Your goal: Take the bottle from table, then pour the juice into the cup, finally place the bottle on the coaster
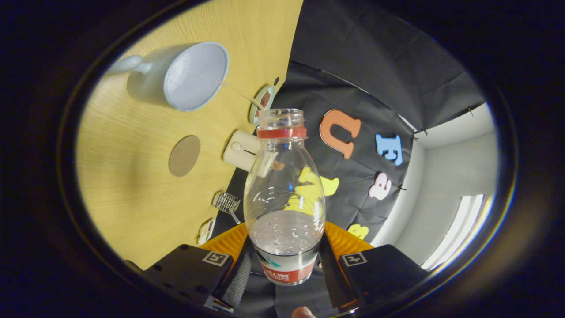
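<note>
While the tongs (pixel 286 260) clamp the clear bottle (pixel 284 198) by its labelled lower part, one finger on each side, the whole view is tilted. Its cap is off, with a red ring at the neck and some clear liquid inside. Beyond the open mouth, the pale cup (pixel 185 76) stands on the wooden desk (pixel 132 185). A round brown coaster (pixel 184 155) lies nearer, beside a small cream box (pixel 240 150).

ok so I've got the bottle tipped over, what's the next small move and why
Probably shift the bottle sideways toward the cup. The hand-held gripper is shut on the bottle, uncapped and tilted, but its mouth points beside the cup, not over its opening, and the liquid sits low near the fingers.
</note>
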Available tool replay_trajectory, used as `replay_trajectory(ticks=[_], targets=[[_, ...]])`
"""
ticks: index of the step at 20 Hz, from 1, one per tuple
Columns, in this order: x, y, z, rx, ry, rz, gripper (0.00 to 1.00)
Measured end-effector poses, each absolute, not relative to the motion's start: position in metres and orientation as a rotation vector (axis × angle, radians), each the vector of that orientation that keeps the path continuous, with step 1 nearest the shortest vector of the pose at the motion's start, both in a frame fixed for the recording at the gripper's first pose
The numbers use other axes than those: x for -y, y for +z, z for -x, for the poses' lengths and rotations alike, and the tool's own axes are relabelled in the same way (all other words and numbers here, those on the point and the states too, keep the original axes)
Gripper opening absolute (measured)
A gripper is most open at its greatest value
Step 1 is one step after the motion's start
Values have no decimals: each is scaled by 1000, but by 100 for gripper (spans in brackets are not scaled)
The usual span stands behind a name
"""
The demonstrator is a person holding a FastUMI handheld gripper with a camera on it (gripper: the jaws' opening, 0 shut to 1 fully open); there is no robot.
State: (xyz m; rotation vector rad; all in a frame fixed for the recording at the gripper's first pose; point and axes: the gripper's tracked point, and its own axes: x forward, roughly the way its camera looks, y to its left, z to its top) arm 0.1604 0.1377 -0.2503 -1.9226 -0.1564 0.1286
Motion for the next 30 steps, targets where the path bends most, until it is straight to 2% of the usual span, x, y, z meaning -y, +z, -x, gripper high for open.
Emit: replay_trajectory(ticks=[30], targets=[[-147, -245, -154, 162, 127, 1943, 78]])
